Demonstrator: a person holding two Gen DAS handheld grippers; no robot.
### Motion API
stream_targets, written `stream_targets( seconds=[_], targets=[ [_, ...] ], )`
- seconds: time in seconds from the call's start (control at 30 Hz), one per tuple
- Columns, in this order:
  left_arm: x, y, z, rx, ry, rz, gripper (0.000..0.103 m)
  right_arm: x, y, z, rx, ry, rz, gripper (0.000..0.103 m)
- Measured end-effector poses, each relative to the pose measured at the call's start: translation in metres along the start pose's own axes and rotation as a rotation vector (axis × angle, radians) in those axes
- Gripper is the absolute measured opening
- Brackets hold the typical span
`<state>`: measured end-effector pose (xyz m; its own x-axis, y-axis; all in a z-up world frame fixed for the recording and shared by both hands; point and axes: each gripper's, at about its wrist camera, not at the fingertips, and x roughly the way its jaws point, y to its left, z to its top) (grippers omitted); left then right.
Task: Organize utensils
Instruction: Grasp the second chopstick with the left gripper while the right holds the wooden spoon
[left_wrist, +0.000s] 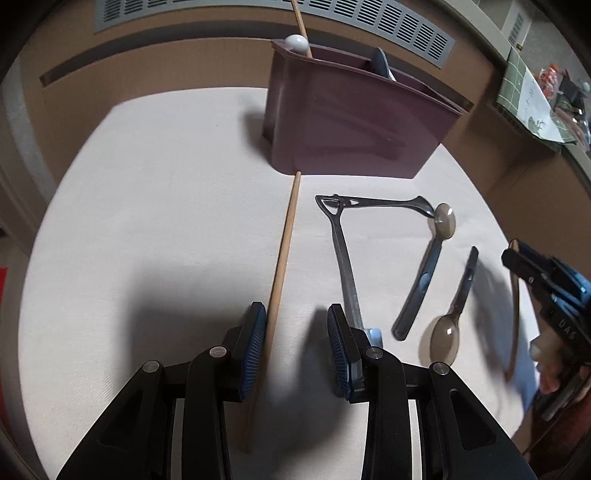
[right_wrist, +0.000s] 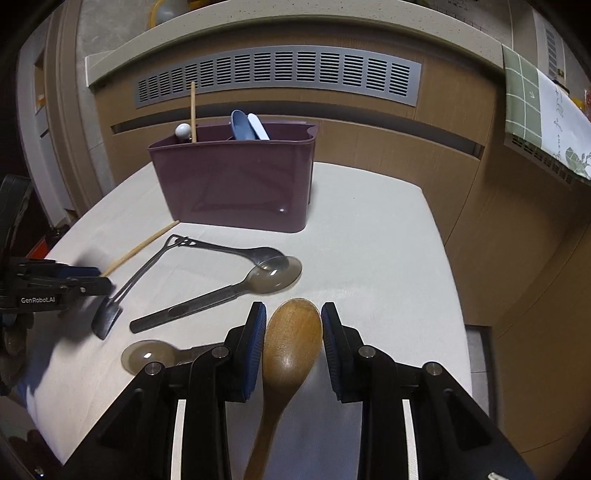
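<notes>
Looking across the table (left_wrist: 147, 184), I take the maroon caddy (left_wrist: 351, 129) at its far edge as my landmark; it stands upright with its divided top open, already holding a chopstick, a white ball-ended piece and a blue and a white spoon, so it is plainly where the loose things belong.

My right gripper (right_wrist: 293, 314) sits well in front of the caddy, toward its right end; its pads are closed on the bowl of the wooden spoon (right_wrist: 291, 343), the handle trailing back under the fingers; I judge the bowl was taken because it is the widest, surest part to pinch.

My left gripper (left_wrist: 297, 314) hangs in front of the caddy's left end with its jaws apart and nothing pinched; the loose chopstick (left_wrist: 284, 258) runs between them, hard against the left-hand pad, its far tip almost at the caddy's base.

Between the two grippers, in front of the caddy, lie two metal spoons (left_wrist: 347, 266) with handle ends crossed, and two clear-bowled spoons (left_wrist: 424, 280) with dark handles.

Next, as I judge it, the wooden spoon goes up and over the caddy's rim; the chopstick needs the left jaws centred first, or it may roll away.
</notes>
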<state>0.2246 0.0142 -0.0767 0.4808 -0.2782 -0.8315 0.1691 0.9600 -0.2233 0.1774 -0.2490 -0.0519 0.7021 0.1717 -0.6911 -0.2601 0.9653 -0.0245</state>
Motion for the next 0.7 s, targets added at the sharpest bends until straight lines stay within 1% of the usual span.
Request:
stream_targets(
  seconds=[0.07, 0.13, 0.23, 0.3, 0.33, 0.4, 0.43, 0.47, 0.5, 0.53, 0.63, 0.67, 0.7],
  targets=[
    [0.002, 0.000, 0.004, 0.006, 0.000, 0.007, 0.028, 0.000, -0.002, -0.001, 0.010, 0.000, 0.010, 0.027],
    [0.007, 0.001, 0.012, 0.019, 0.000, 0.023, 0.024, -0.001, -0.003, -0.003, 0.018, -0.004, 0.014, 0.027],
    [0.017, -0.006, 0.027, 0.058, 0.020, 0.041, 0.024, -0.001, -0.001, -0.005, 0.019, -0.007, 0.016, 0.027],
    [0.026, -0.014, 0.040, 0.099, 0.036, 0.066, 0.024, 0.000, 0.000, -0.006, 0.024, -0.007, 0.026, 0.027],
    [0.030, -0.016, 0.045, 0.113, 0.038, 0.078, 0.022, 0.000, 0.000, -0.007, 0.027, -0.006, 0.030, 0.027],
    [0.038, -0.021, 0.056, 0.144, 0.037, 0.112, 0.016, 0.002, 0.002, -0.007, 0.027, -0.003, 0.034, 0.027],
    [0.040, -0.022, 0.059, 0.157, 0.037, 0.122, 0.010, 0.002, 0.003, -0.007, 0.025, -0.003, 0.034, 0.027],
    [0.041, -0.024, 0.062, 0.161, 0.038, 0.131, 0.006, 0.002, 0.003, -0.007, 0.022, -0.005, 0.035, 0.027],
    [0.039, -0.023, 0.063, 0.150, 0.042, 0.132, 0.005, 0.001, 0.003, -0.007, 0.023, -0.009, 0.035, 0.027],
    [0.031, -0.022, 0.061, 0.130, 0.027, 0.114, 0.005, -0.001, 0.003, -0.006, 0.026, -0.017, 0.038, 0.027],
    [-0.007, -0.020, 0.050, 0.055, -0.065, 0.027, 0.005, -0.011, -0.001, -0.005, 0.043, -0.063, 0.045, 0.027],
    [-0.023, -0.017, 0.045, 0.020, -0.105, -0.009, 0.005, -0.015, -0.002, -0.004, 0.047, -0.081, 0.043, 0.027],
    [-0.043, -0.014, 0.039, -0.024, -0.166, -0.050, 0.005, -0.018, -0.003, -0.003, 0.053, -0.093, 0.038, 0.027]
  ],
)
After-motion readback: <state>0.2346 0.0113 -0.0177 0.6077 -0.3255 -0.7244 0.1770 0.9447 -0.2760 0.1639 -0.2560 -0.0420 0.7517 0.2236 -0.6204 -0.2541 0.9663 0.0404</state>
